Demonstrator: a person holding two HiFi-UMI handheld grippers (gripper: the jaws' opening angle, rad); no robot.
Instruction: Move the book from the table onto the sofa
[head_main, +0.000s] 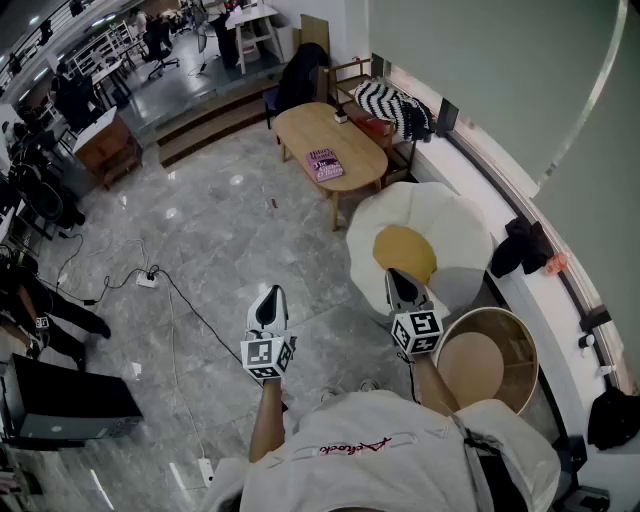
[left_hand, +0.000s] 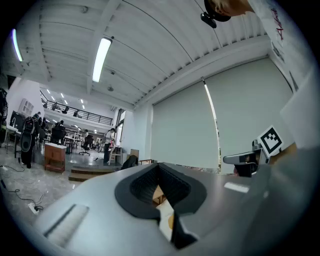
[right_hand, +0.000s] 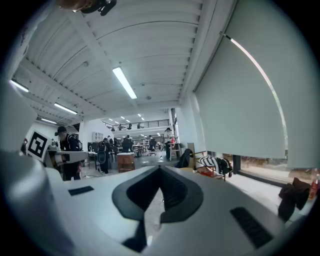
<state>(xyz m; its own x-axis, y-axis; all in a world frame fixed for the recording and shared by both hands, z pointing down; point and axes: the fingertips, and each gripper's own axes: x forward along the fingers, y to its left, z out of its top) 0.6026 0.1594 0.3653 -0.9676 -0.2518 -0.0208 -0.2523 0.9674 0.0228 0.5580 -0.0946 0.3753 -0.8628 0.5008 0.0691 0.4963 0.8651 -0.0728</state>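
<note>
- The oval light-wood table (head_main: 300, 128) stood on the grey marble floor (head_main: 220, 230), well away from the person holding the tools.
- The flat pink-and-purple book (head_main: 324, 163) lay on that table's top, toward the edge nearer the person — neither tool touched it.
- Just beyond the table, against the wall, stood the wooden-framed sofa (head_main: 352, 72), with a black-and-white striped cushion (head_main: 395, 105) lying on it.
- A black jacket (head_main: 300, 72) was draped at the table's far end, beside the sofa.
- Between the table and the person lay a white egg-shaped floor cushion (head_main: 440, 215) with a round yellow centre.
- A round wooden tub (head_main: 520, 345) sat further from the table than that cushion, close by the person's right arm.
- The white left gripper (head_main: 271, 293) was held level over the bare floor, well short of the table. Its jaws were pressed together with nothing between them.
- The white right gripper (head_main: 399, 276) was held level at about the same distance from the table, over the near edge of the egg-shaped cushion. Its jaws were likewise fully together and empty.
- Both grippers pointed roughly toward the table — the left gripper view showed a bit of light wood past its closed tips.
- A white power strip (head_main: 147, 280) with black cables lay on the floor, well to the left of the table in the head view.
</note>
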